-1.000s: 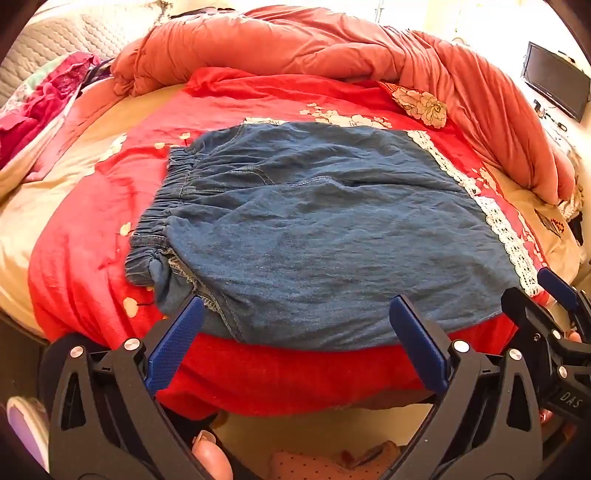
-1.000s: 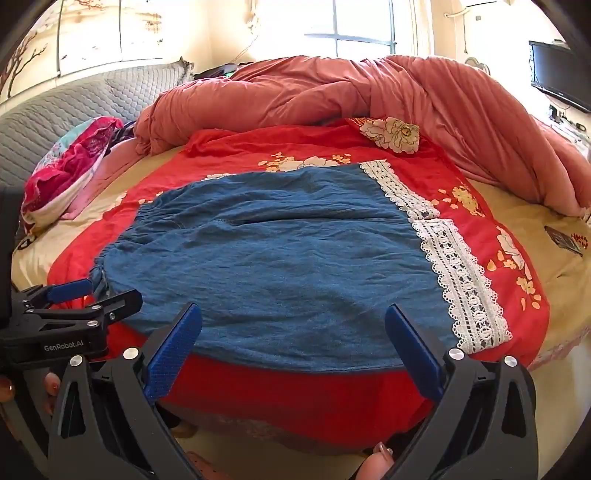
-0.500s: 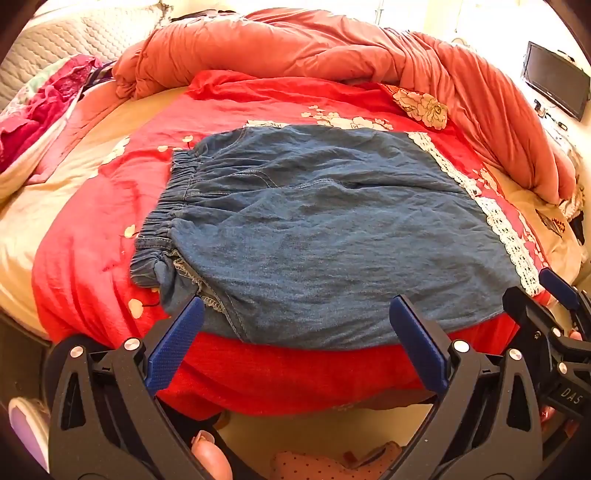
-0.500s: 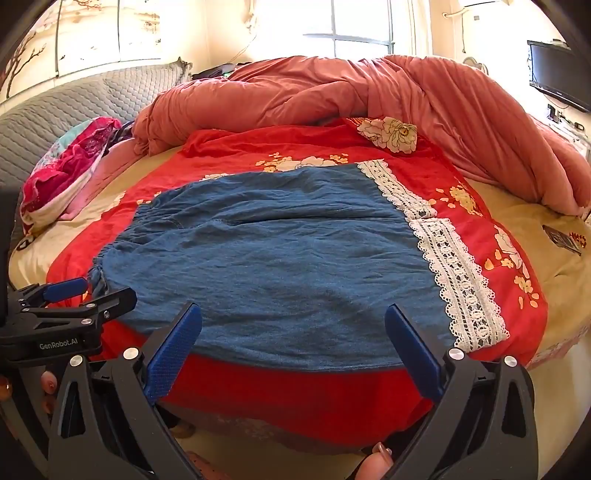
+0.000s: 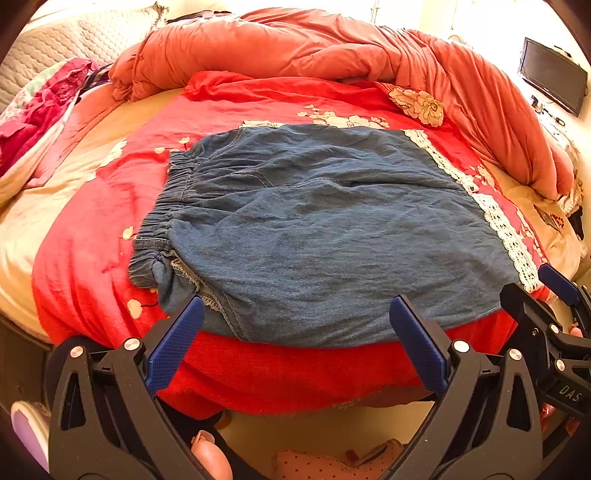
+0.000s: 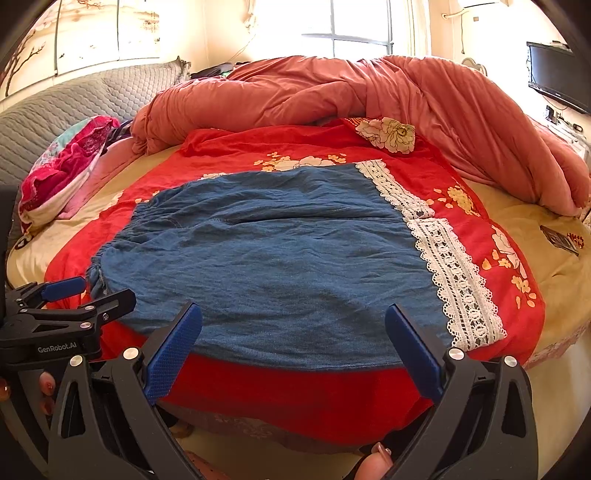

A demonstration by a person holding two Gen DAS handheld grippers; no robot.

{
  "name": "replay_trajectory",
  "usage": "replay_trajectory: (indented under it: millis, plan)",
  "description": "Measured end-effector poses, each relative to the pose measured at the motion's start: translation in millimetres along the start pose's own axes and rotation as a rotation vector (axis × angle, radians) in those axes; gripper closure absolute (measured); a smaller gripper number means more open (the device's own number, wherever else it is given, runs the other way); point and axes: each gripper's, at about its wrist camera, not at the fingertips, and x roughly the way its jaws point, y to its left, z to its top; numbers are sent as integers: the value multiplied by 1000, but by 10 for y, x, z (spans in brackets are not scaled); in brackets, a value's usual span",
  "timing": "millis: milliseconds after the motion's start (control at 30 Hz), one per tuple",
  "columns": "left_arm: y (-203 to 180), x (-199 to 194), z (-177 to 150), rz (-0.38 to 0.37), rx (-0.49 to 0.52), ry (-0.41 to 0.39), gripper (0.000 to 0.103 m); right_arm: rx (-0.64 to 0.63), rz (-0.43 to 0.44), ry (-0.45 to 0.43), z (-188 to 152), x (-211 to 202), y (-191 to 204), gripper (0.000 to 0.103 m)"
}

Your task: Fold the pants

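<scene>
You are facing a round bed (image 6: 554,236) with a beige sheet, a grey quilted headboard (image 6: 74,99) at the back left and a bright window (image 6: 351,26) behind it. A bunched salmon-pink duvet (image 6: 332,92) rings the far and right side of the mattress, and a heap of pink and magenta clothing (image 6: 66,162) lies at the left edge. A red floral cloth (image 6: 303,387) is spread across the near half and hangs over the near edge of the bed.

The blue denim pants with white lace hems (image 5: 325,229) lie flat on that red cloth, elastic waistband (image 5: 166,206) to your left, lace trim (image 6: 454,280) to your right, lower edge just short of the bed's drop. Bare red cloth shows on all sides of the pants, widest beyond the waistband and at the far side; the near strip is narrow.

Your left gripper (image 5: 295,343) hovers level at the near edge, by the waistband corner, blue pads (image 5: 173,343) spread wide, nothing between them. Your right gripper (image 6: 293,347) sits likewise at the near edge, toward the lace end, pads (image 6: 413,350) wide apart, clear of the fabric. Each gripper shows at the rim of the other's view, side by side and apart. A black wall screen (image 6: 557,74) hangs at far right.
</scene>
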Motion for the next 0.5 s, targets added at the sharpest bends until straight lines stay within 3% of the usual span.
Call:
replay_trajectory:
  millis: [500]
  plan:
    - [-5, -10, 10, -1, 1, -4, 9, -1, -2, -1, 6, -16, -26, 4]
